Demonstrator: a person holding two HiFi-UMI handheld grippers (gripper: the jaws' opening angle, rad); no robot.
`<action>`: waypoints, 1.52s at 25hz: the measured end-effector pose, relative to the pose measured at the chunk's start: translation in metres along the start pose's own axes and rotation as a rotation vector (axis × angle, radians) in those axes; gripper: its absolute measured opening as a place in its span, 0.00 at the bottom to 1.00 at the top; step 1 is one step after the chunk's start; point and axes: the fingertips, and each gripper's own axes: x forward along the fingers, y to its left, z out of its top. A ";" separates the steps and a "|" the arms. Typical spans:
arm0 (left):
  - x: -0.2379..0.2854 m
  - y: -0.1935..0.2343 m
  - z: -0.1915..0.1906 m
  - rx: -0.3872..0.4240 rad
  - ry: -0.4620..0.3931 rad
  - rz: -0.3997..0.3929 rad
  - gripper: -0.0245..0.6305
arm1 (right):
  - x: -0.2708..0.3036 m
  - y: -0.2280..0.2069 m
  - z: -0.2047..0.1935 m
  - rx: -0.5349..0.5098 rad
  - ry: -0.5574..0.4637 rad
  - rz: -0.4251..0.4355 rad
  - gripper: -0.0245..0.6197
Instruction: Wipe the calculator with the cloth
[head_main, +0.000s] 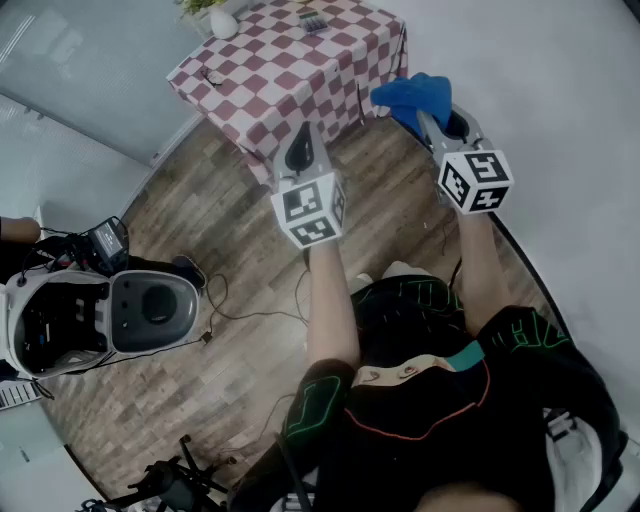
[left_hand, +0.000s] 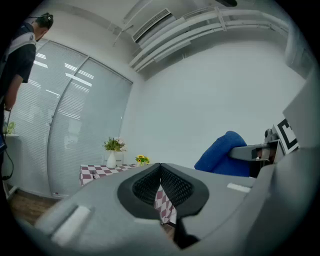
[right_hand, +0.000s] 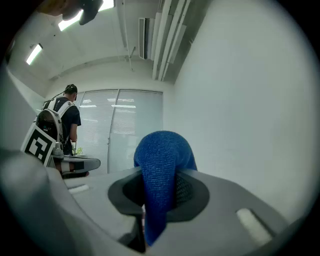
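Note:
The calculator (head_main: 313, 20) is a small dark slab lying far off on the red-and-white checked table (head_main: 290, 75). My right gripper (head_main: 441, 117) is shut on the blue cloth (head_main: 413, 93), which bulges out ahead of its jaws over the floor beside the table. In the right gripper view the cloth (right_hand: 162, 170) hangs pinched in my right gripper (right_hand: 160, 192). My left gripper (head_main: 303, 142) is shut with nothing held, short of the table's near corner. The left gripper view has the left gripper (left_hand: 160, 176), the table (left_hand: 97, 171) and the cloth (left_hand: 224, 154).
A white vase with flowers (head_main: 222, 19) stands at the table's far edge, and small flowers (left_hand: 142, 160) beside it. An open white case (head_main: 100, 320) with cables lies on the wooden floor at left. A person (right_hand: 65, 122) stands by the glass wall.

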 end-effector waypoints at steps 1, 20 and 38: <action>0.000 0.001 -0.002 -0.006 0.000 -0.001 0.05 | 0.000 0.001 0.000 -0.004 0.001 0.003 0.15; 0.032 0.017 -0.030 -0.092 0.029 -0.024 0.05 | 0.020 -0.022 -0.011 -0.006 0.062 -0.093 0.15; 0.127 0.047 -0.065 -0.118 0.102 0.031 0.05 | 0.126 -0.064 -0.043 0.017 0.133 -0.032 0.15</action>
